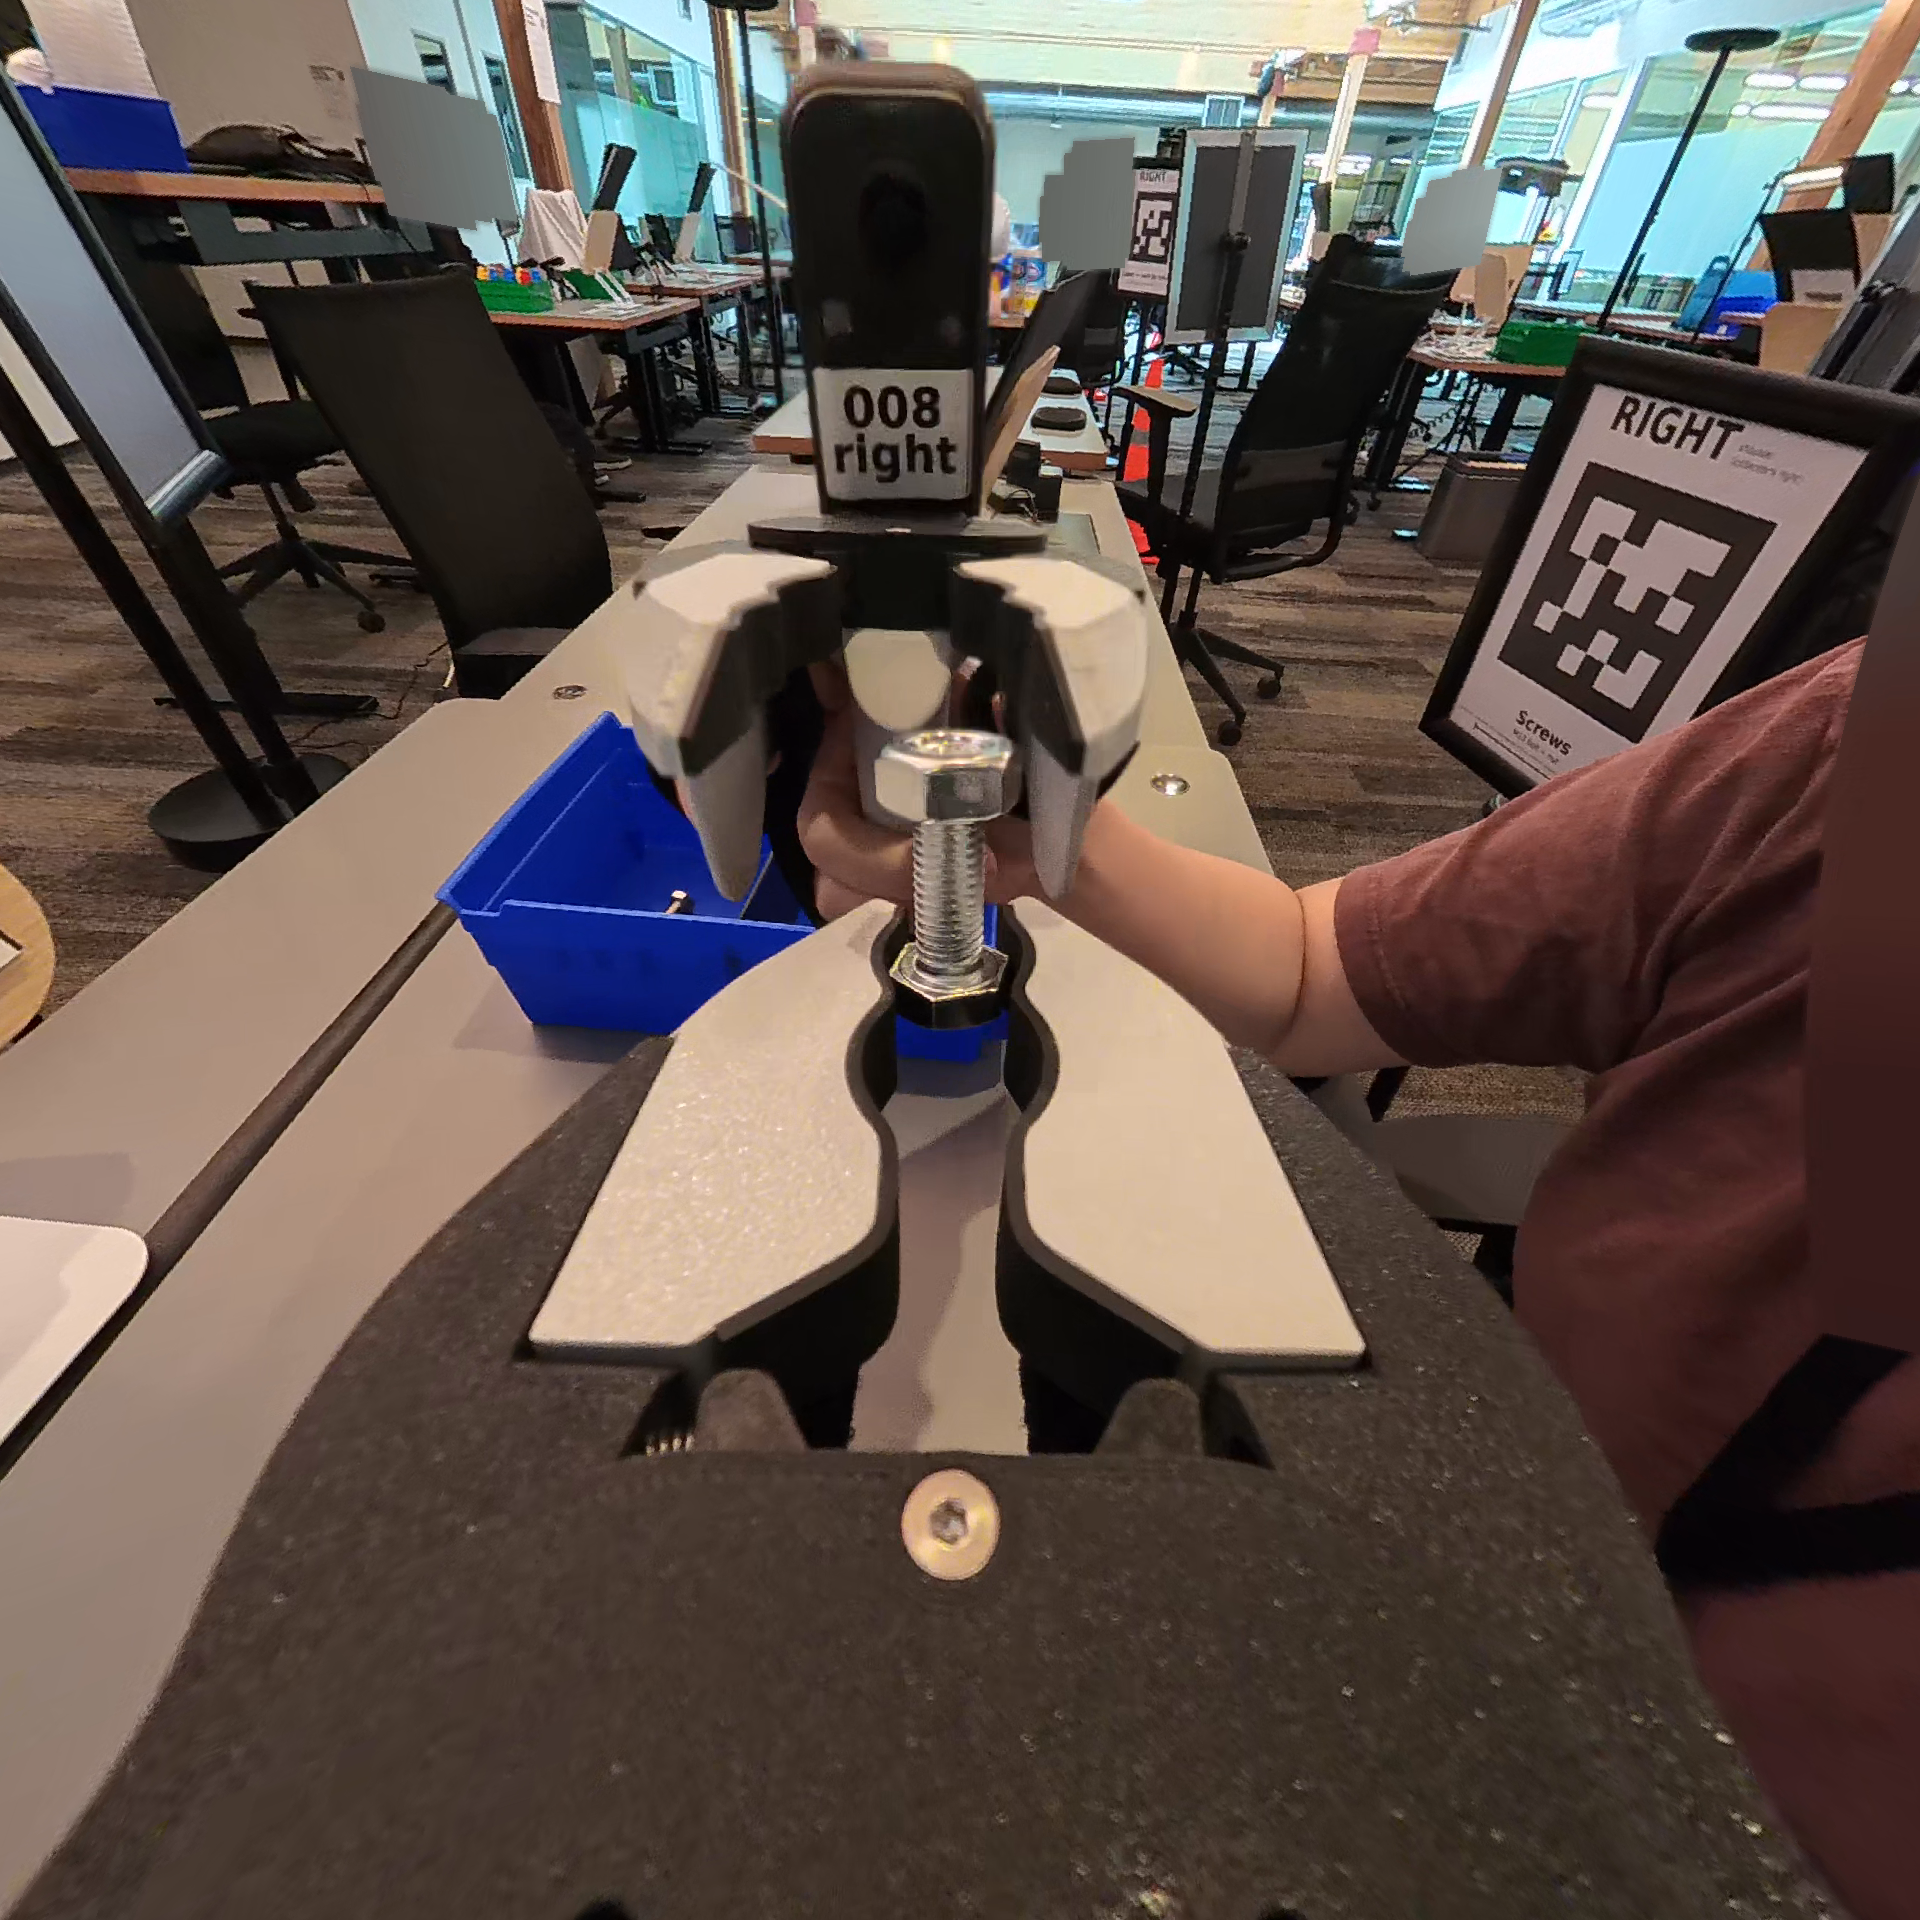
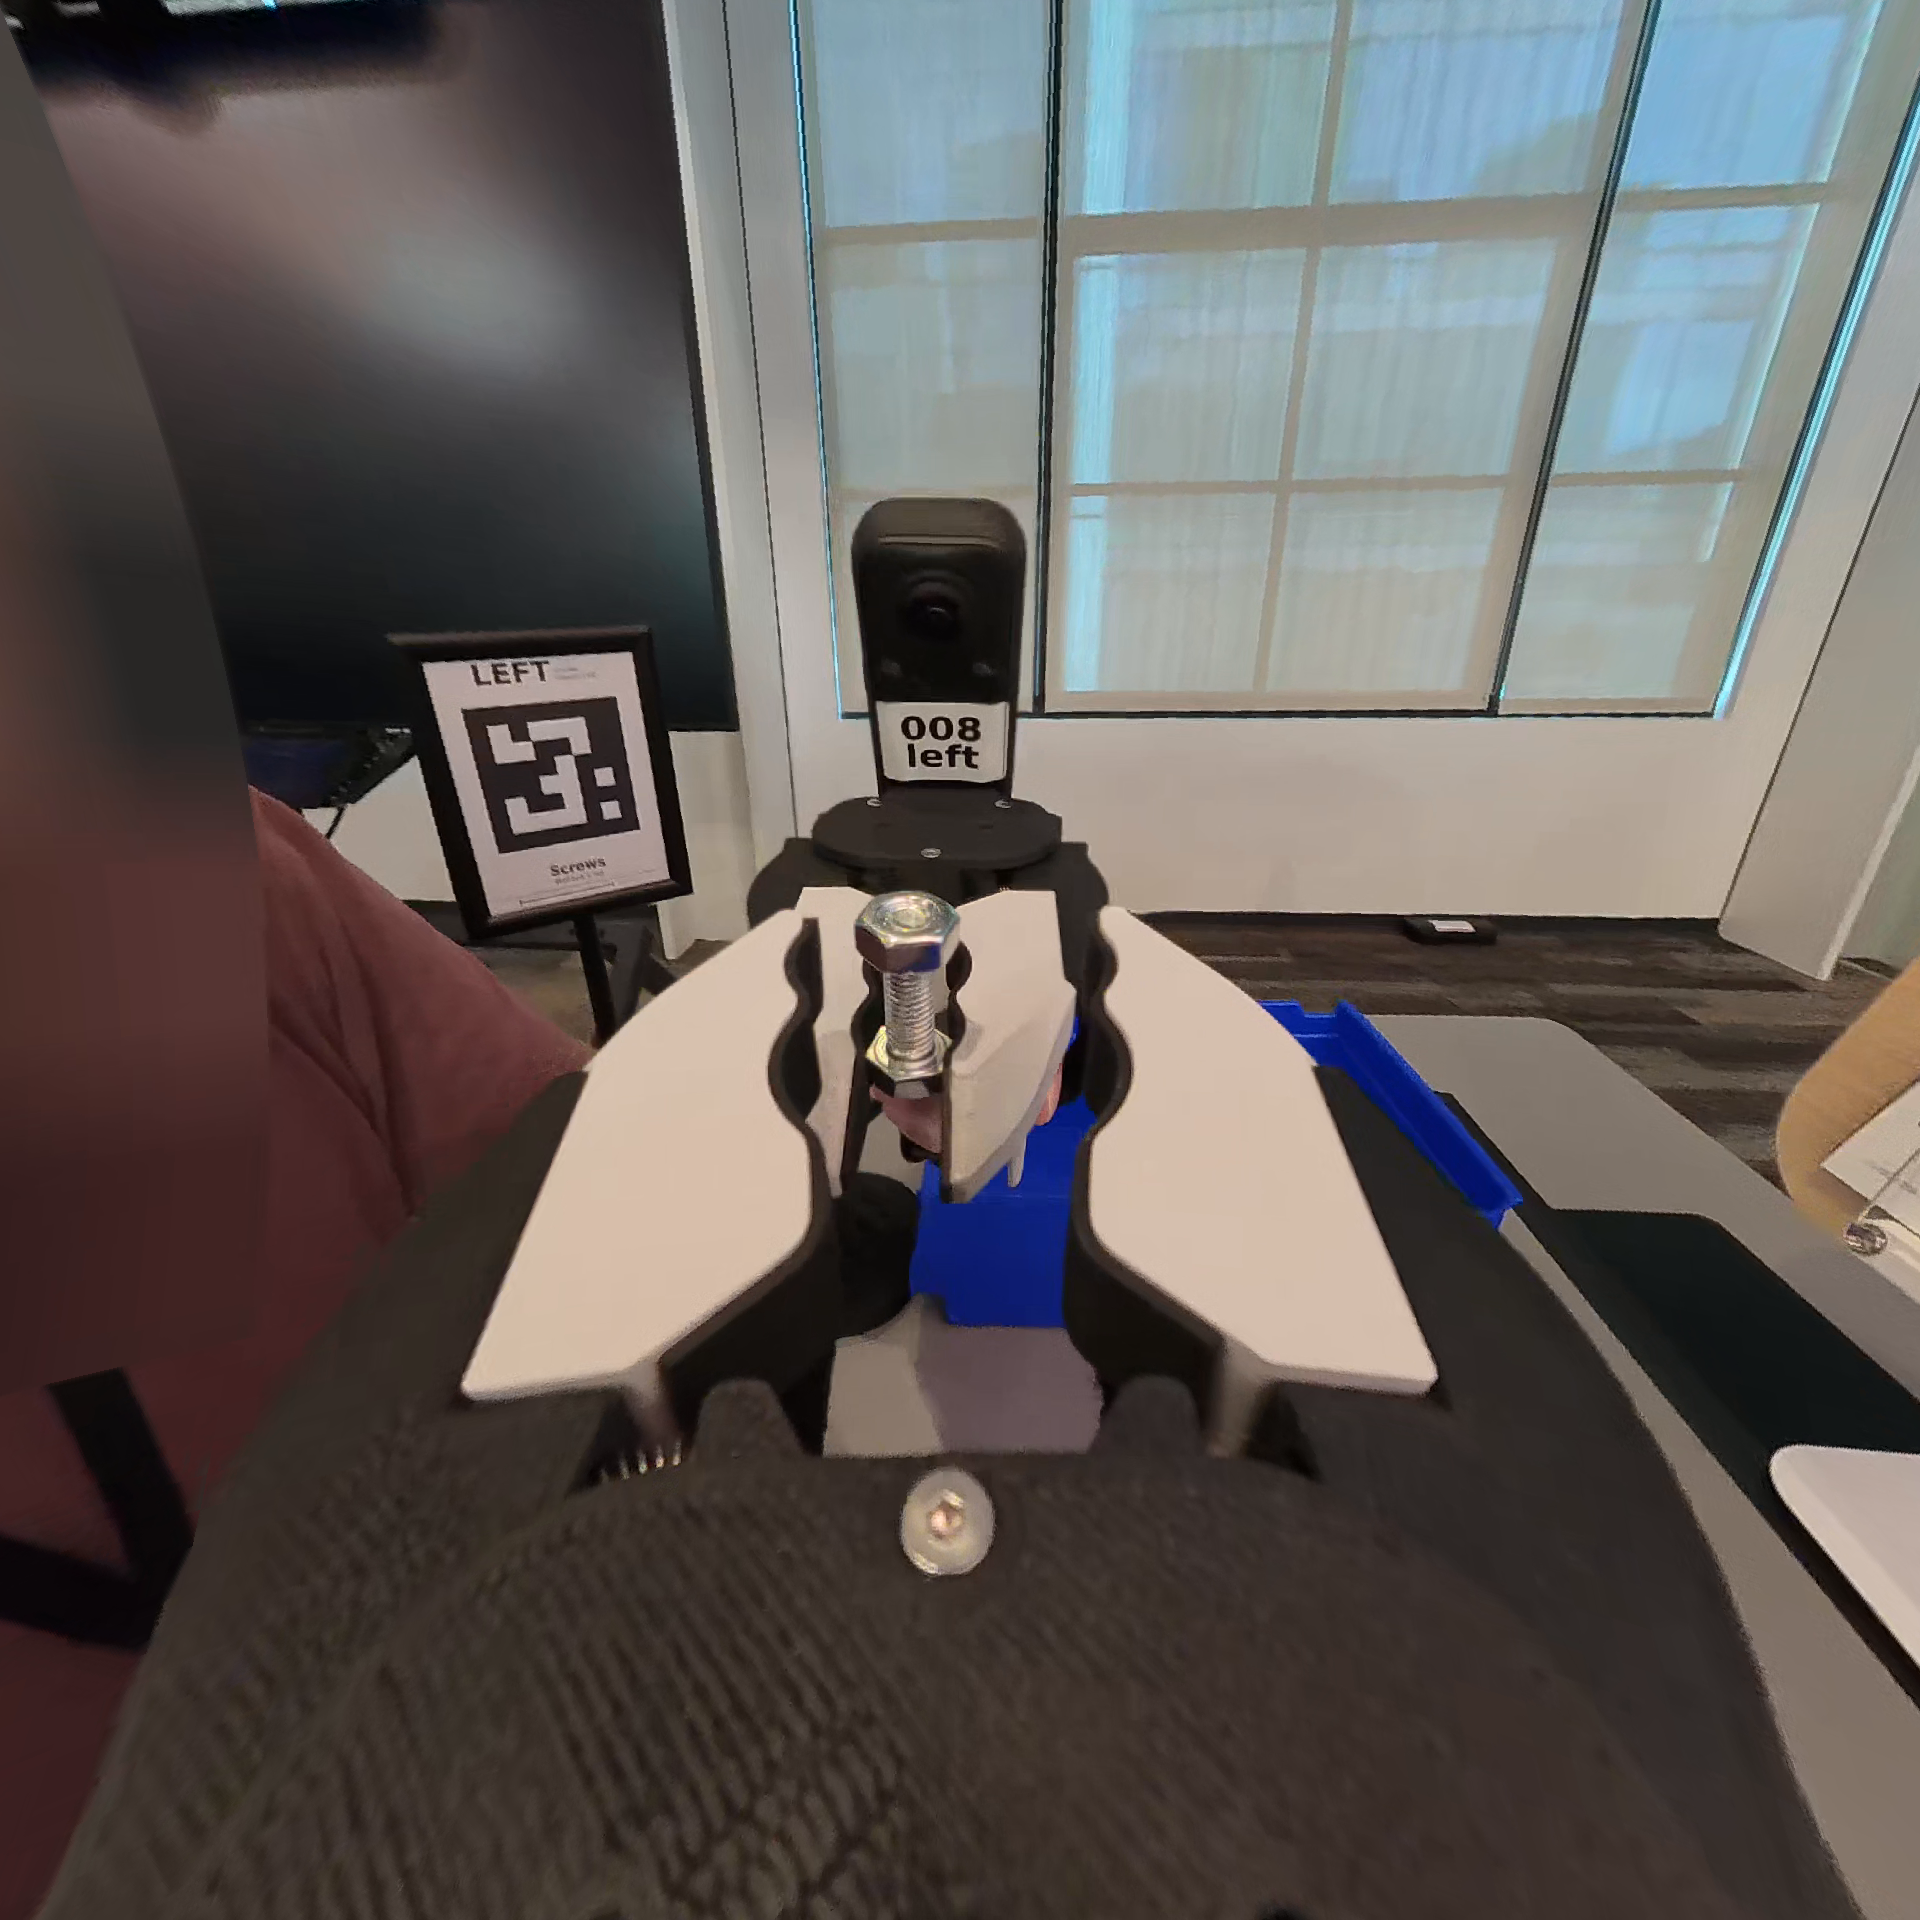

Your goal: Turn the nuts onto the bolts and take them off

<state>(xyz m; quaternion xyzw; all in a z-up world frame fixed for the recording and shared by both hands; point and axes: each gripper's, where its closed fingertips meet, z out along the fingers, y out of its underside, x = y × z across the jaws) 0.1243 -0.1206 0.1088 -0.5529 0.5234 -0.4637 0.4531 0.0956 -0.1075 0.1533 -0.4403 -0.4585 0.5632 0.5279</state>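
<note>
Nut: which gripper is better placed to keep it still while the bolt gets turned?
Left gripper: shut on the nut. The right gripper is open beside the bolt head.

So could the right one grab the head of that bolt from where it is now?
Probably yes: the right hand-held gripper is open, its fingers either side of the bolt head, nothing between. The left hand-held gripper clamps the nut.

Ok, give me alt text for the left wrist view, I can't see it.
The left claw grips a nut threaded on an upright bolt. The right claw faces it, open around the bolt head, above a blue bin on the grey table.
</note>
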